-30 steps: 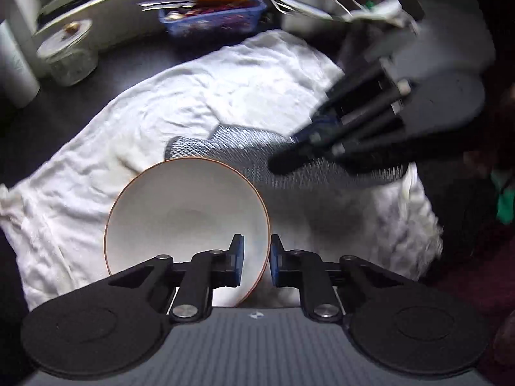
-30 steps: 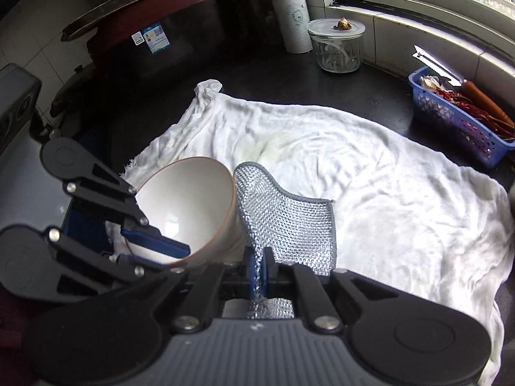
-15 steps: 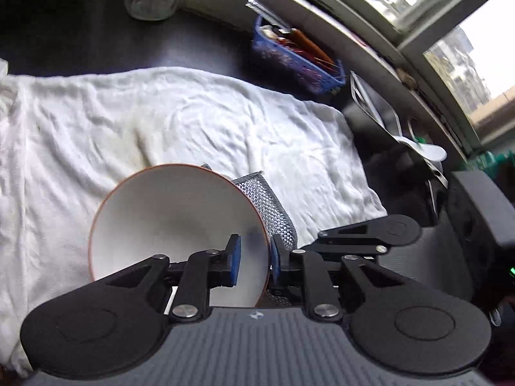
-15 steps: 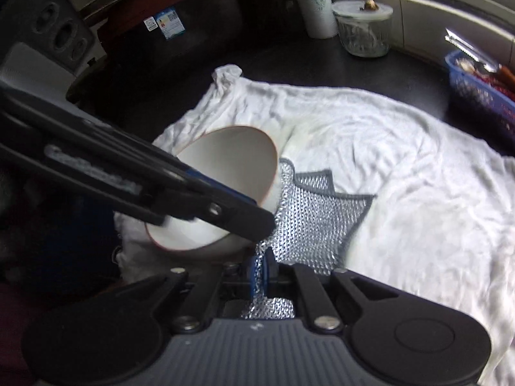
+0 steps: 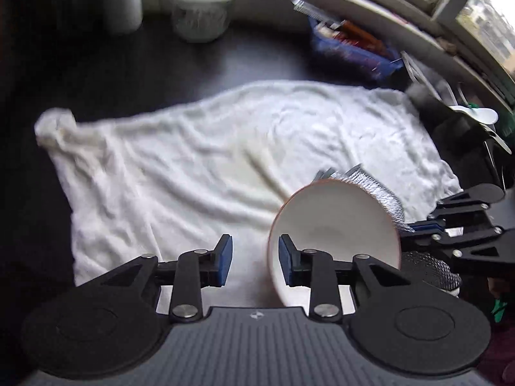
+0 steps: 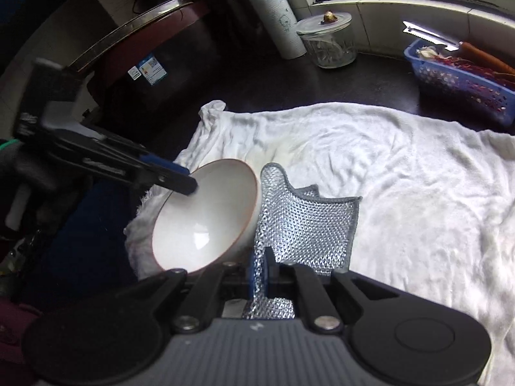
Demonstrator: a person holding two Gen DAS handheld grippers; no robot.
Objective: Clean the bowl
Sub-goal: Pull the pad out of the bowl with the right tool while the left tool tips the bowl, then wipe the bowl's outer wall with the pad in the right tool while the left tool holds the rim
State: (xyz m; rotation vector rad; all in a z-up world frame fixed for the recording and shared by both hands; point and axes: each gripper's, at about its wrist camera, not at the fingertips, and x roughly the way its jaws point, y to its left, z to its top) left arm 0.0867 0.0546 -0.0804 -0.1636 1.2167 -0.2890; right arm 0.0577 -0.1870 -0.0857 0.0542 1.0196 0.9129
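Bowl [image 5: 334, 234] is tilted on the white towel [image 5: 209, 160] over the desk, its rim between the pads of the left claw [image 5: 252, 259] — jaws opening, grip released. Mesh cloth [image 6: 305, 225] is pinched tight in the right claw [image 6: 259, 271], just beside the bowl. Bowl is best steadied before the cloth is swept inside — it could roll.

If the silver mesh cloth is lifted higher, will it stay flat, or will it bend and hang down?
It will probably hang limp: the mesh cloth already folds and curls where the right claw pinches one edge. It looks thin and open-woven, so likely light for its size. Its free part lies draped on the white towel, following its surface, so it should hold no shape of its own.
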